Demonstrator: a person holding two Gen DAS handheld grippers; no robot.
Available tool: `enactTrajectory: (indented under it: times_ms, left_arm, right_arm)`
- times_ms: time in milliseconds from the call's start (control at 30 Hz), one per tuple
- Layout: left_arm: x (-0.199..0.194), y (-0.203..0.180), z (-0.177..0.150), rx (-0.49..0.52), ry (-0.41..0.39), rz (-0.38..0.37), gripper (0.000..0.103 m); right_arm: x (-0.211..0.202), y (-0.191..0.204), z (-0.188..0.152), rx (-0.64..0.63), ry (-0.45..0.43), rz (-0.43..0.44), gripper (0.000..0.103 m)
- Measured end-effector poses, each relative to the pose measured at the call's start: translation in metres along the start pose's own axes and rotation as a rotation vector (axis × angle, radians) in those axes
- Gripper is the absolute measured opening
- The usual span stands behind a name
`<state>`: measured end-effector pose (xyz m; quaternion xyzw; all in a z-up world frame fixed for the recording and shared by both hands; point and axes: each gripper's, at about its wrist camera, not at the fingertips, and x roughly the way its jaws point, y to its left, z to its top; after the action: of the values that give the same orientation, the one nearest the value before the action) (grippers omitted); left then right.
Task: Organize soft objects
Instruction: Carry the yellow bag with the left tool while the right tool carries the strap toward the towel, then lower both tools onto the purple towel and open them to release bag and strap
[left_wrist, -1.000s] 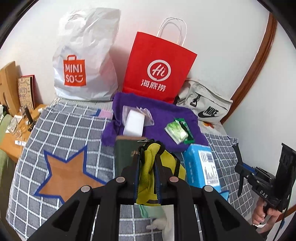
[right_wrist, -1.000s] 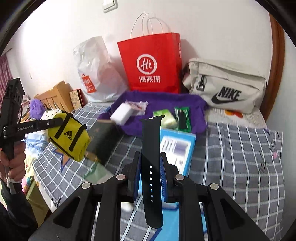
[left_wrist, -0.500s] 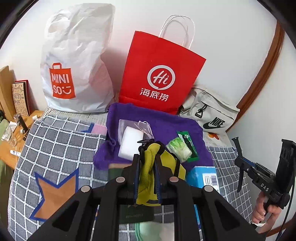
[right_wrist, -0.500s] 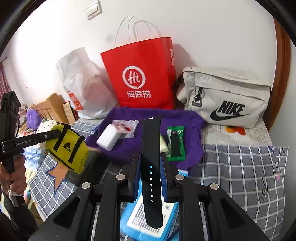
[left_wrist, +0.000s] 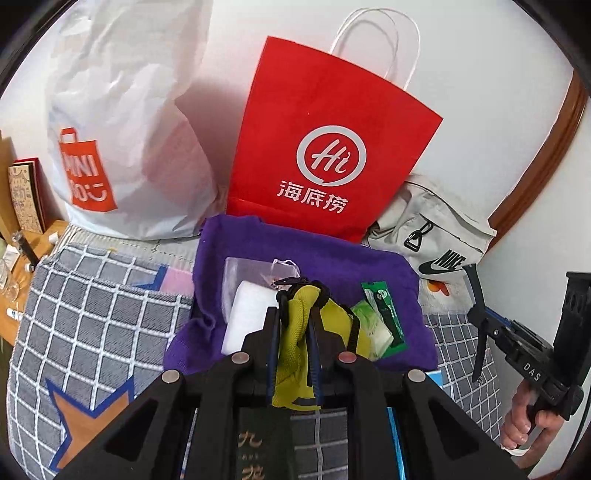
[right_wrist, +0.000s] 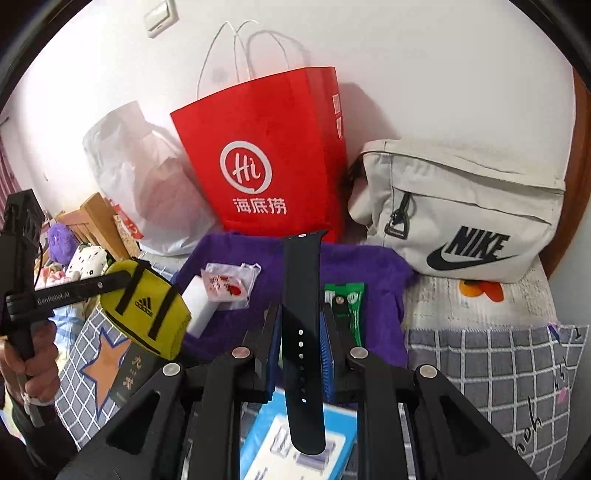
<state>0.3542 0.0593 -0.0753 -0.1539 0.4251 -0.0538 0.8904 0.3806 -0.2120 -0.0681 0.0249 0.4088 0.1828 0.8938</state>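
My left gripper is shut on a small yellow Adidas pouch, held above the purple cloth. From the right wrist view the same pouch hangs at the left, clamped in the left gripper's fingers. My right gripper is shut on a black watch strap that stands upright between its pads. On the purple cloth lie a white sponge block, a clear plastic packet and a green packet.
A red paper bag, a white plastic bag and a beige Nike bag lean against the wall behind the cloth. A blue box and a dark book lie on the checked bedding. A wooden shelf stands at left.
Both grippers have moved forward toward the bags at the wall, each keeping its grip. The purple cloth and bags now look larger and nearer.
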Motion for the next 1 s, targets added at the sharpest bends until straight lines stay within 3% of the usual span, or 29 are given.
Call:
enactTrajectory:
  times_ms: [300,733,1000]
  left_arm:
    - [0.035,0.007,0.011,-0.029,0.030,-0.009,0.014]
    - [0.066,0.015,0.003,-0.047,0.051,-0.016,0.014]
    - [0.090,0.017,-0.005,-0.043,0.098,-0.008,0.014]
  right_arm:
    - [0.034,-0.008,0.015,-0.002,0.016,-0.001,0.019]
    - [0.097,-0.040,-0.003,0.056,0.173,0.023,0.019]
    - [0.118,-0.049,-0.008,0.066,0.209,-0.016,0.019]
